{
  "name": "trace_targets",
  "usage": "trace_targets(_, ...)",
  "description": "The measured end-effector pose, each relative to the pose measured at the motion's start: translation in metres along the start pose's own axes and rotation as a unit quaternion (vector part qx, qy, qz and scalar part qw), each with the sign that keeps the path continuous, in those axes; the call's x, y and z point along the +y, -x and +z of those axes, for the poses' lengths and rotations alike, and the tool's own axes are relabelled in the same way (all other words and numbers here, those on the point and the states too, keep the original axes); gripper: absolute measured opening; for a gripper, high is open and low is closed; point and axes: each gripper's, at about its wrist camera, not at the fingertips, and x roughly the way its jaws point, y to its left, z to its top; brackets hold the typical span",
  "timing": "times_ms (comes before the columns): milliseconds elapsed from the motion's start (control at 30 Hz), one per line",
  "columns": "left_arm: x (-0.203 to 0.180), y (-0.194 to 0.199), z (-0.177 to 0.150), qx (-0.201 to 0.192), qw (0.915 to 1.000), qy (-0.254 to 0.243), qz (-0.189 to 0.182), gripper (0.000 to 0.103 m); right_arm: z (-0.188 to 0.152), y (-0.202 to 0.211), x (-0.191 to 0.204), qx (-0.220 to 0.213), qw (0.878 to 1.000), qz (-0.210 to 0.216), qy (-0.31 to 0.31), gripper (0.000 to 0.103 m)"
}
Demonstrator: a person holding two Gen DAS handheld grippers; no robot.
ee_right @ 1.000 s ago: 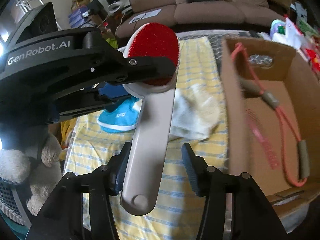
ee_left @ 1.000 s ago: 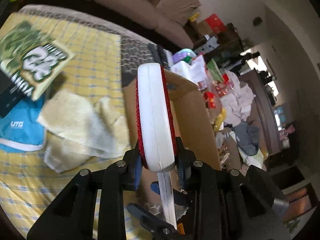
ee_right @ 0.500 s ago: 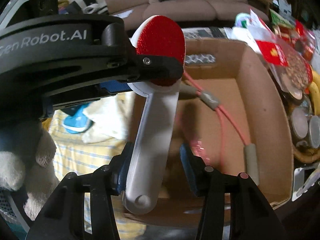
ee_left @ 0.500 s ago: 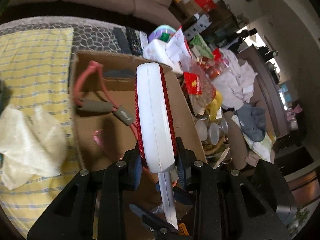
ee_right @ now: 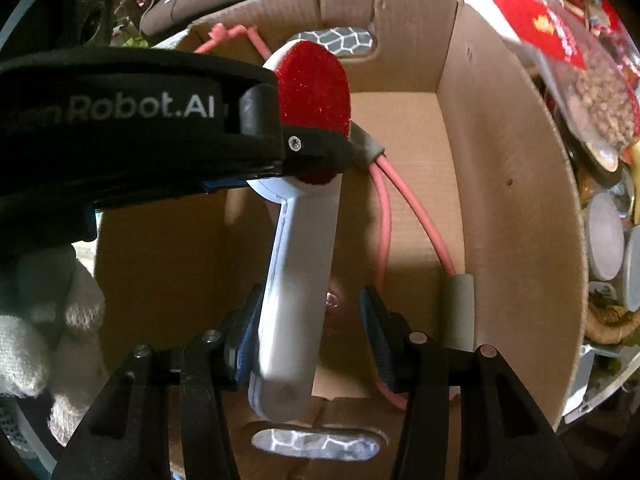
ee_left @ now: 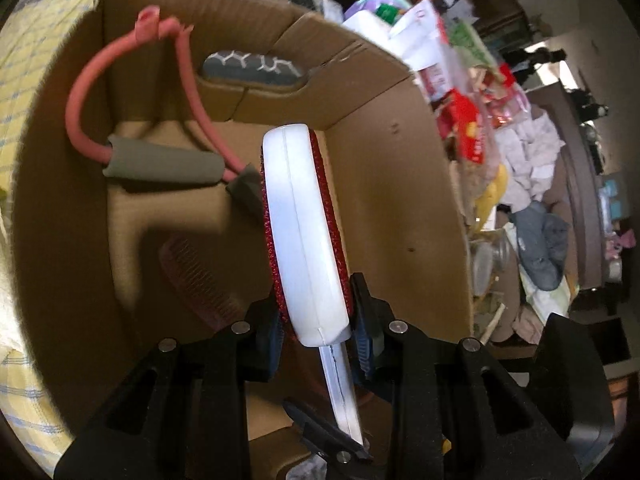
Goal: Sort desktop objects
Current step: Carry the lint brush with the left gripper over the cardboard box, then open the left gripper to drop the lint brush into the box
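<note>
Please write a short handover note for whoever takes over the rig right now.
Left tool: shut on the head of the white lint brush, red pads on both faces, held above the open cardboard box.
Right tool: open, one finger on each side of the brush handle, not clamped.
In the box: pink resistance band with grey foam grips, pink comb.
Done: band and comb boxed.
Left: release the brush into the box, then sort whatever remains outside.
</note>
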Motion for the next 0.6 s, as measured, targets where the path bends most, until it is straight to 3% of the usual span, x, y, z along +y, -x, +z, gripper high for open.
trace_targets(133,0.006,-0.010,0.001,0.006,0.9999,0.009,0.009,0.028,-0.003,-0.003,-0.013,0.001,1.000,0.016,-0.018,0.051)
trace_targets(433,0.017,-0.031,-0.005,0.029,0.9985,0.018,0.042,0.030,-0.011,-0.007,-0.024,0.011,1.000,0.009,-0.021,0.052)
trace_targets(600,0.023,-0.031,-0.004,0.032,0.9977,0.028,0.054,0.039,-0.007,-0.009,-0.031,0.010,1.000,-0.001,-0.030,0.052)
